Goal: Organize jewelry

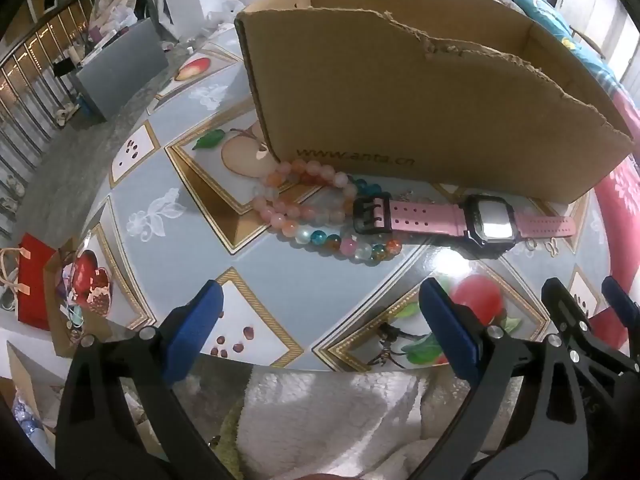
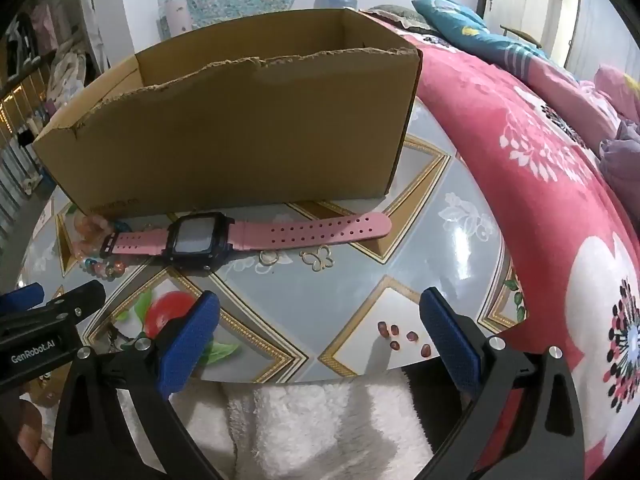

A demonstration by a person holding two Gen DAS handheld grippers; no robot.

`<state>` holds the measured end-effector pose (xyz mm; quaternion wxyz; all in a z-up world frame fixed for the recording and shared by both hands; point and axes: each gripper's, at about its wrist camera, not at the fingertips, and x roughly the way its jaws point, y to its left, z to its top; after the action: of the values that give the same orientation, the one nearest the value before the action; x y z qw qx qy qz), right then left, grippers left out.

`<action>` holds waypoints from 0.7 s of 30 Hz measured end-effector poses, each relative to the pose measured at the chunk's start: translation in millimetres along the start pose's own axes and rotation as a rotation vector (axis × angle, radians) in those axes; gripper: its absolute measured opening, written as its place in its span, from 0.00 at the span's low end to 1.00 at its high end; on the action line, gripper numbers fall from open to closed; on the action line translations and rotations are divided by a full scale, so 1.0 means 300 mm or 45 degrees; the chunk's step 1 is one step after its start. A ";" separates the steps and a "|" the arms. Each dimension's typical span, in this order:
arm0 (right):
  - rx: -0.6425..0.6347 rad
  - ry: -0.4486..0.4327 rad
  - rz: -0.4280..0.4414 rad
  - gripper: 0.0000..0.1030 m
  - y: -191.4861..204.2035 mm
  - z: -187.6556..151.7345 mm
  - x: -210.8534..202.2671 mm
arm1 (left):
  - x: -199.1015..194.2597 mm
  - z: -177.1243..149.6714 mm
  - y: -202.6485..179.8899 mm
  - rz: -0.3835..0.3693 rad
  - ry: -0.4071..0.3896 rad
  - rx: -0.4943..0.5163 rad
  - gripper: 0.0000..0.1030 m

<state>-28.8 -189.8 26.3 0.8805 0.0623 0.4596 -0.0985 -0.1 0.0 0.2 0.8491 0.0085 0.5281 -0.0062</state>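
Note:
A pink-strapped watch (image 1: 472,220) with a black square face lies flat on the table in front of an open cardboard box (image 1: 420,92). It also shows in the right wrist view (image 2: 240,234), before the same box (image 2: 240,132). A pink-orange bead bracelet (image 1: 304,194) and a multicoloured bead bracelet (image 1: 348,242) lie left of the watch, partly under its buckle. Small butterfly-shaped earrings (image 2: 318,260) lie in front of the strap. My left gripper (image 1: 320,328) is open and empty, near the table's front edge. My right gripper (image 2: 320,332) is open and empty beside it.
The table (image 1: 280,280) has a glossy fruit-patterned cover. A red floral quilt (image 2: 560,200) lies along its right side. White fluffy fabric (image 2: 320,432) lies below the front edge. A red gift bag (image 1: 34,280) stands on the floor at left.

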 end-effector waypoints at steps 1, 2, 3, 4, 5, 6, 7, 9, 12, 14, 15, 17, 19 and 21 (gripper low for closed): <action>0.002 0.003 0.002 0.95 -0.001 0.000 0.001 | 0.000 0.000 0.000 0.000 0.001 0.000 0.92; 0.006 0.006 0.004 0.95 -0.003 0.000 0.003 | 0.000 0.000 0.000 0.000 0.001 0.000 0.92; 0.008 0.009 0.006 0.95 -0.005 0.000 0.005 | 0.000 -0.001 -0.001 0.001 0.001 0.000 0.92; 0.011 0.011 0.005 0.95 -0.006 0.001 0.007 | 0.000 -0.001 -0.001 0.001 0.002 0.001 0.92; 0.012 0.013 0.005 0.95 -0.008 0.002 0.009 | 0.000 -0.002 -0.002 0.002 0.003 0.002 0.92; 0.013 0.014 0.006 0.95 -0.010 0.003 0.011 | -0.001 -0.002 -0.004 0.004 0.002 0.002 0.92; 0.014 0.015 0.006 0.95 -0.012 0.005 0.012 | -0.002 -0.003 -0.005 0.004 0.000 0.002 0.92; 0.016 0.017 0.011 0.95 -0.018 0.011 0.016 | -0.006 -0.003 -0.010 0.007 -0.005 0.000 0.92; 0.006 0.003 0.018 0.95 -0.027 0.012 0.013 | 0.002 -0.010 -0.018 0.007 -0.002 0.002 0.92; 0.005 0.004 0.021 0.95 -0.026 0.015 0.009 | 0.004 -0.010 -0.034 0.010 -0.004 0.004 0.92; -0.002 0.003 0.017 0.95 -0.005 0.008 0.001 | 0.002 -0.011 -0.024 0.003 -0.003 0.000 0.92; -0.003 0.003 0.019 0.95 -0.003 0.007 -0.002 | 0.000 -0.001 -0.002 -0.011 -0.001 -0.008 0.92; -0.003 0.003 0.020 0.95 -0.001 0.006 -0.003 | 0.000 0.000 0.001 -0.013 -0.002 -0.010 0.92; -0.008 0.002 0.021 0.95 0.004 0.004 -0.009 | -0.001 0.000 0.001 -0.017 -0.002 -0.009 0.92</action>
<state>-29.0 -188.7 29.2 0.8811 0.0636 0.4600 -0.0897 -0.3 0.4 0.4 0.8494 0.0018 0.5277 -0.0100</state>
